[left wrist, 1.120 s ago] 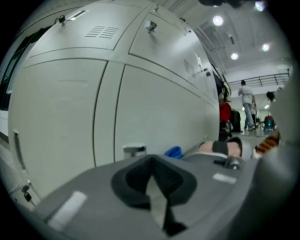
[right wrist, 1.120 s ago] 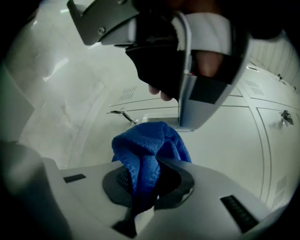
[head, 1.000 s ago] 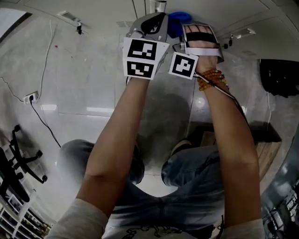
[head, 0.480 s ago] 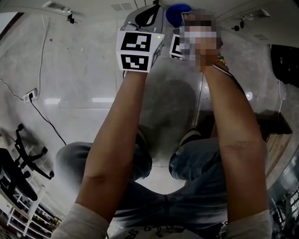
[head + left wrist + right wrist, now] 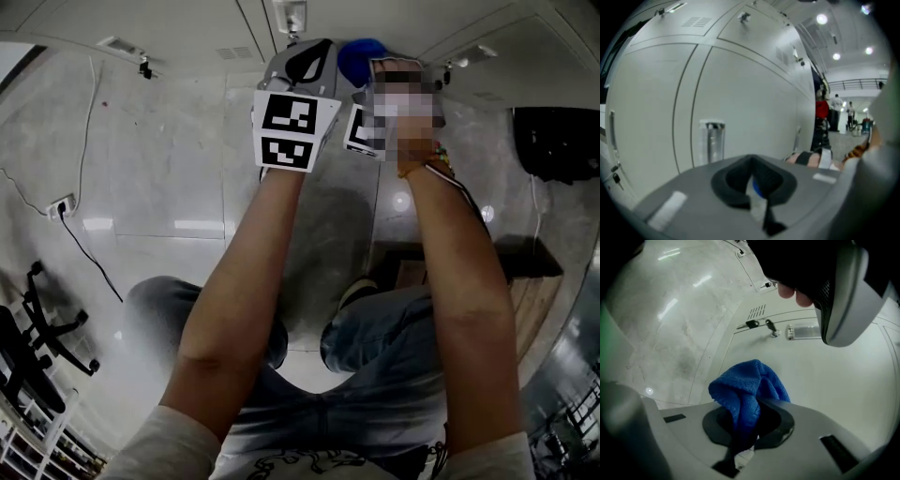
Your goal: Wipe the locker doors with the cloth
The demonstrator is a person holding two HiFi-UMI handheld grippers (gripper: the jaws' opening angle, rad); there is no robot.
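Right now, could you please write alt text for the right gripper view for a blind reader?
A bunched blue cloth is clamped in the right gripper, in front of a pale locker door. Higher up, a key sits in a lock near vent slats.

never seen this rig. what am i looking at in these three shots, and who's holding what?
There is no robot here: a person holds a two-jaw gripper in each hand. The head view comes from a camera on the person's head looking down, so you see both forearms, jeans and the tiled floor. The black-and-white marker cubes are part of the grippers. The other two pictures come from cameras riding on each gripper, looking along its jaws. The right gripper is shut on a blue cloth, close to pale locker doors; a key sticks out of one. The left gripper also faces the lockers. Its jaws look closed, with a blue sliver between them that I can't identify.
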